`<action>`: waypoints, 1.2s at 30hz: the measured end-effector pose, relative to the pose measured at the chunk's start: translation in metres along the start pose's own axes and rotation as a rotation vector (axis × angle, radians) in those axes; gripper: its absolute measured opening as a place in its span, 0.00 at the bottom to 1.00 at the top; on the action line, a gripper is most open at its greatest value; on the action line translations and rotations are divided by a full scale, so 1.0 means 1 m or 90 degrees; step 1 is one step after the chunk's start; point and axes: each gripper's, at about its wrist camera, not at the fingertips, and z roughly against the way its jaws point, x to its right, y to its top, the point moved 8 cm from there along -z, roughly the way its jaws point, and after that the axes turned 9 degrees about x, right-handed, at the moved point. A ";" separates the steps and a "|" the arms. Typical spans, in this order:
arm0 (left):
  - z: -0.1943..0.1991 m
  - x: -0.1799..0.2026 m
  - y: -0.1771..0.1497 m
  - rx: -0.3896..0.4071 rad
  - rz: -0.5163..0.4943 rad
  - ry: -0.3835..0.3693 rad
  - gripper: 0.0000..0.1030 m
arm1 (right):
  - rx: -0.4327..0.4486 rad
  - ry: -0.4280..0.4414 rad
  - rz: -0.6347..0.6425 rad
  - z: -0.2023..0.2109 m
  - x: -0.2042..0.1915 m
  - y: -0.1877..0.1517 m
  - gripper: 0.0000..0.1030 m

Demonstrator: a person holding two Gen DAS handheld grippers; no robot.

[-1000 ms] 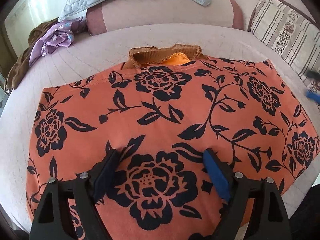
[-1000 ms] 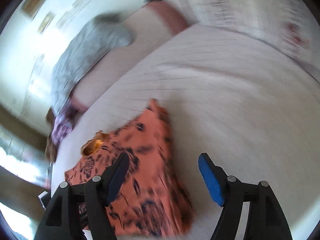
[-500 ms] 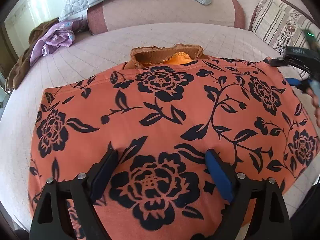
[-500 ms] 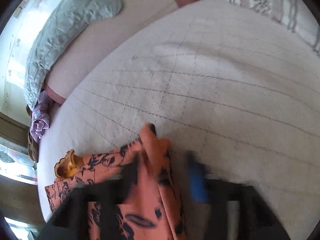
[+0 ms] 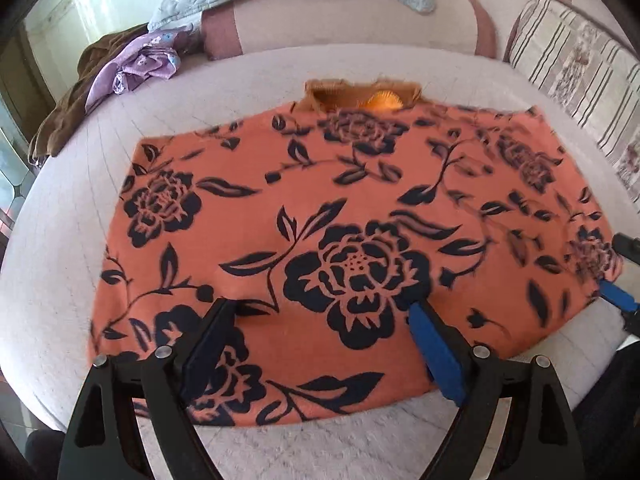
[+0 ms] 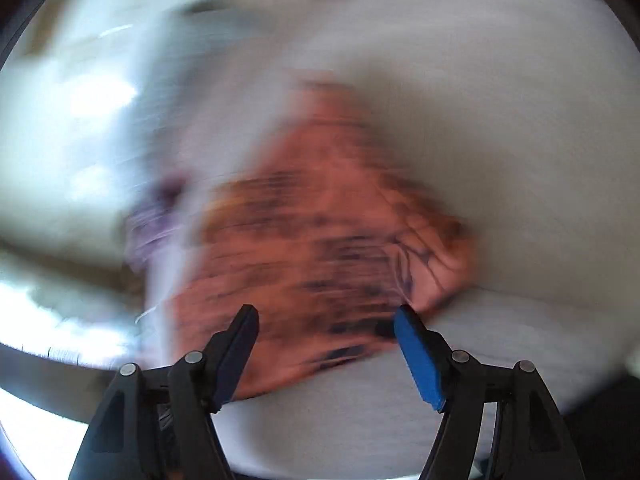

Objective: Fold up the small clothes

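garment: we see the orange floral cloth (image 5: 344, 240) flat on the bed (image 5: 248, 76).
left tongs (image 5: 320, 320): apart, over its near edge.
right tongs (image 6: 326, 320): closing, not yet gripping, above its right corner.

From my right wrist view nearly everything smears: the orange floral garment (image 6: 320, 248) is streaks, its pattern unreadable, and the room behind is pale blur. In my left wrist view the right gripper (image 5: 624, 280) is cut off by the frame's edge, so I cannot judge its jaws there.
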 end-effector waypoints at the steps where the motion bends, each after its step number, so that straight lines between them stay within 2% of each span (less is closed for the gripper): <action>1: 0.006 -0.003 0.003 0.015 0.005 0.006 0.87 | 0.018 0.031 -0.035 0.007 0.000 0.002 0.69; 2: 0.012 -0.005 0.007 0.027 0.010 0.011 0.87 | 0.037 0.046 -0.029 0.020 -0.007 0.002 0.69; 4: 0.016 -0.008 0.011 0.030 0.025 0.009 0.87 | 0.072 0.045 0.011 0.035 -0.015 -0.004 0.80; 5: 0.017 -0.008 0.013 0.029 0.033 0.004 0.87 | 0.069 0.035 0.019 0.037 -0.013 -0.011 0.85; 7: 0.019 -0.008 0.014 0.030 0.041 0.001 0.87 | 0.041 0.005 0.000 0.028 0.002 -0.021 0.85; 8: 0.018 -0.008 0.015 0.030 0.040 0.001 0.87 | 0.033 0.012 -0.018 0.029 0.008 -0.019 0.84; 13: 0.016 0.002 0.023 0.034 0.028 -0.002 0.87 | 0.063 0.006 -0.062 0.016 0.014 0.001 0.84; 14: 0.017 0.006 0.023 0.039 0.026 0.000 0.87 | 0.076 0.006 -0.068 0.012 0.012 0.007 0.79; 17: 0.012 0.012 0.029 0.047 0.018 0.000 0.87 | 0.101 -0.011 -0.040 0.009 0.002 0.018 0.33; 18: 0.009 0.014 0.029 0.044 0.016 0.001 0.87 | 0.108 -0.020 -0.031 0.012 0.001 0.021 0.33; 20: -0.005 0.019 0.028 0.025 0.001 0.010 0.87 | 0.120 -0.030 -0.013 0.014 -0.001 0.022 0.33; 22: -0.010 0.023 0.028 0.011 -0.007 0.009 0.87 | 0.100 -0.052 -0.022 0.007 0.008 0.017 0.37; 23: -0.006 0.024 0.030 0.022 -0.003 0.006 0.87 | 0.090 -0.053 -0.035 0.003 0.011 0.014 0.40; 24: 0.002 0.024 0.035 0.050 0.002 0.002 0.87 | 0.091 -0.037 -0.047 0.004 0.013 0.012 0.52; 26: 0.009 0.025 0.039 0.079 0.001 0.003 0.87 | 0.101 -0.018 -0.034 0.009 0.006 0.013 0.68; 27: 0.007 0.026 0.038 0.080 0.000 0.003 0.87 | 0.107 -0.020 -0.022 0.010 0.003 0.014 0.68; 28: -0.002 0.028 0.034 0.064 -0.006 0.002 0.87 | 0.113 -0.023 0.000 0.009 -0.003 0.016 0.68; 29: -0.020 0.031 0.024 0.022 -0.021 0.010 0.87 | 0.116 -0.025 0.020 0.005 -0.006 0.019 0.68; 30: -0.040 0.032 0.012 -0.026 -0.036 0.024 0.88 | 0.115 -0.040 0.020 -0.003 -0.002 0.023 0.67; 31: -0.040 0.031 0.013 -0.011 -0.028 0.021 0.89 | 0.109 -0.045 0.003 -0.010 0.002 0.025 0.64; 32: -0.033 0.030 0.017 -0.007 -0.020 0.022 0.86 | 0.111 -0.048 -0.003 -0.011 0.003 0.027 0.48; 33: -0.020 0.029 0.023 0.001 -0.022 0.026 0.86 | 0.109 -0.063 0.008 -0.011 0.002 0.030 0.23; 36: 0.019 0.027 0.042 0.112 -0.045 0.024 0.86 | 0.105 -0.084 0.071 -0.006 -0.009 0.032 0.19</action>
